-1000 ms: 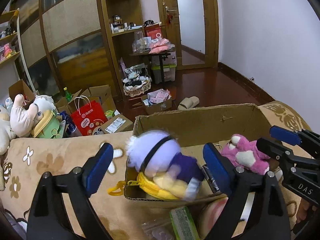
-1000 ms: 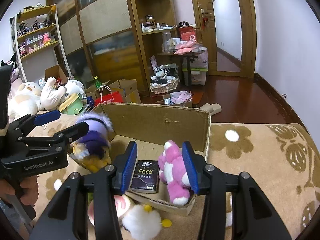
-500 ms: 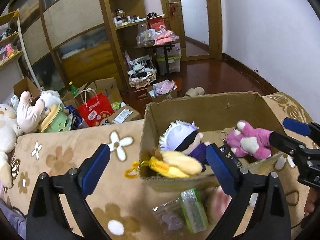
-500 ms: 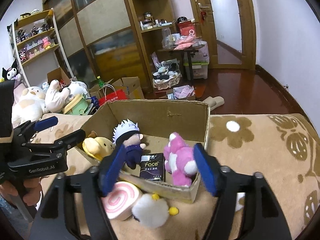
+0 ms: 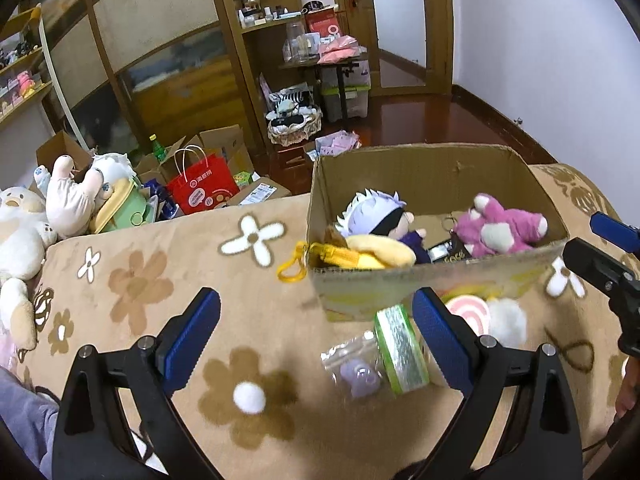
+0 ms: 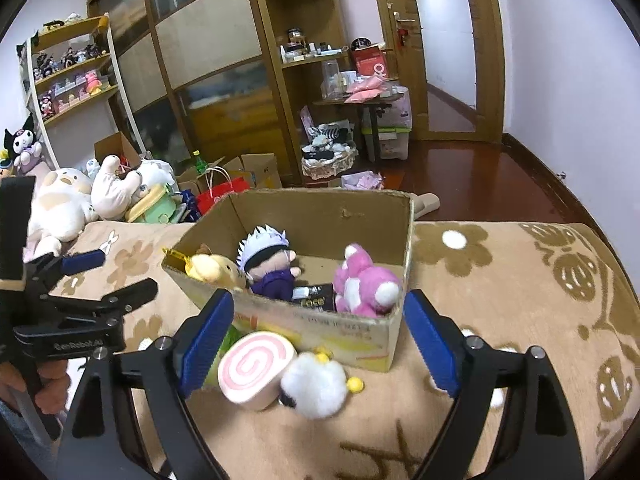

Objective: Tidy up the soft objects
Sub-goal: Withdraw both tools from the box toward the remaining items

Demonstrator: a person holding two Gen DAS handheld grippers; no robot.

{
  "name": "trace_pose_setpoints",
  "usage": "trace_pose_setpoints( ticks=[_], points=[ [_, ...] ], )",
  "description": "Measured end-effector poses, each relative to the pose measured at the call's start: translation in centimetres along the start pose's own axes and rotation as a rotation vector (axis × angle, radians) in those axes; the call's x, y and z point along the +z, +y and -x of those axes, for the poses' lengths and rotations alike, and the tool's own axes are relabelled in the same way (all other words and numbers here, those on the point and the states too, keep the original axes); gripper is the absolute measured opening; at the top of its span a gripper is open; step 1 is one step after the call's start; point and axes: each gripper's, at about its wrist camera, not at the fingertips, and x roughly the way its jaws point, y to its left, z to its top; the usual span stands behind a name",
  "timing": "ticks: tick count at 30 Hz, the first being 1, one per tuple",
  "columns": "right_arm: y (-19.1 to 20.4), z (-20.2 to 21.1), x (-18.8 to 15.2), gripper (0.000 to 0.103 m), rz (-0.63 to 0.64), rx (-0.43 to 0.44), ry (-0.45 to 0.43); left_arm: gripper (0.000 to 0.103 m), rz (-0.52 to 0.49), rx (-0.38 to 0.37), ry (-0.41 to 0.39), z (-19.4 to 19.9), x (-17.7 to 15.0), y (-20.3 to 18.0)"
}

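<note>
Plainly, both grippers hang empty; the left gripper [image 5: 316, 336] has its jaws spread wide with nothing between them, and the right gripper [image 6: 318, 340] likewise stands fully open and grips nothing. Just ahead of the right jaws, on the flowered blanket [image 6: 500, 280], lie the pink swirl-roll plush [image 6: 256, 366] and, touching it on the side of the right-hand jaw, the white fluffy plush [image 6: 314, 384]; beyond both stands the cardboard box [image 6: 320, 324], already holding the white-haired doll [image 6: 266, 258], the pink bear [image 6: 366, 284] and the yellow plush [image 6: 212, 268]. Beside the right-hand jaw of the left gripper sit the green packet [image 5: 400, 350] and a clear bag [image 5: 354, 366].

The likely slip, as I judge it: the roll and the fluffy plush touch, so a wide close could pinch both, or squeeze the soft roll out sideways; the box wall close behind leaves little room.

The roll shows its spiral face toward the right camera; its long axis seems to run away toward the box.
</note>
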Motion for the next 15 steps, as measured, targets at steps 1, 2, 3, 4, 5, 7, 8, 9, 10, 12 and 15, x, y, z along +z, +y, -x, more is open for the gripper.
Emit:
trace_pose_setpoints(
  ticks=[1, 2, 3, 4, 5, 7, 8, 9, 10, 12, 15],
  points=[
    [0.0, 0.1, -0.3, 0.091, -0.002, -0.006, 0.004, 0.096, -0.001, 0.0, 0.004, 0.2, -0.1, 0.0],
    [0.0, 0.2, -0.4, 0.091, -0.004, -0.008, 0.007, 0.096, 0.002, 0.0, 0.007, 0.5, -0.3, 0.0],
    [0.1, 0.4, -0.7, 0.091, -0.006, -0.012, 0.013, 0.096, 0.01, -0.001, 0.012, 0.7, -0.5, 0.1],
    [0.1, 0.5, -1.0, 0.091, -0.006, -0.016, 0.015, 0.096, 0.017, -0.005, 0.018, 0.9, -0.8, 0.2],
    [0.1, 0.6, -1.1, 0.091, -0.006, -0.022, 0.017, 0.096, 0.022, -0.01, 0.023, 1.0, -0.9, 0.3],
    [0.0, 0.6, -1.4, 0.091, -0.003, -0.024, 0.025, 0.096, 0.026, -0.012, 0.038, 1.3, -1.2, 0.3],
    [0.0, 0.7, -1.6, 0.091, -0.003, -0.022, 0.032, 0.096, 0.024, -0.01, 0.049, 1.4, -1.3, 0.3],
    [-0.1, 0.7, -1.8, 0.091, -0.003, -0.022, 0.039, 0.096, 0.022, -0.007, 0.053, 1.4, -1.5, 0.2],
    [-0.1, 0.7, -1.8, 0.091, -0.003, -0.021, 0.044, 0.096, 0.015, -0.005, 0.054, 1.7, -1.7, 0.2],
    [-0.1, 0.6, -2.2, 0.091, -0.005, -0.021, 0.06, 0.096, 0.008, -0.005, 0.056, 1.9, -1.9, 0.1],
    [-0.2, 0.4, -2.6, 0.091, -0.009, -0.027, 0.077, 0.096, 0.007, -0.012, 0.069, 2.0, -2.2, 0.0]
  ],
)
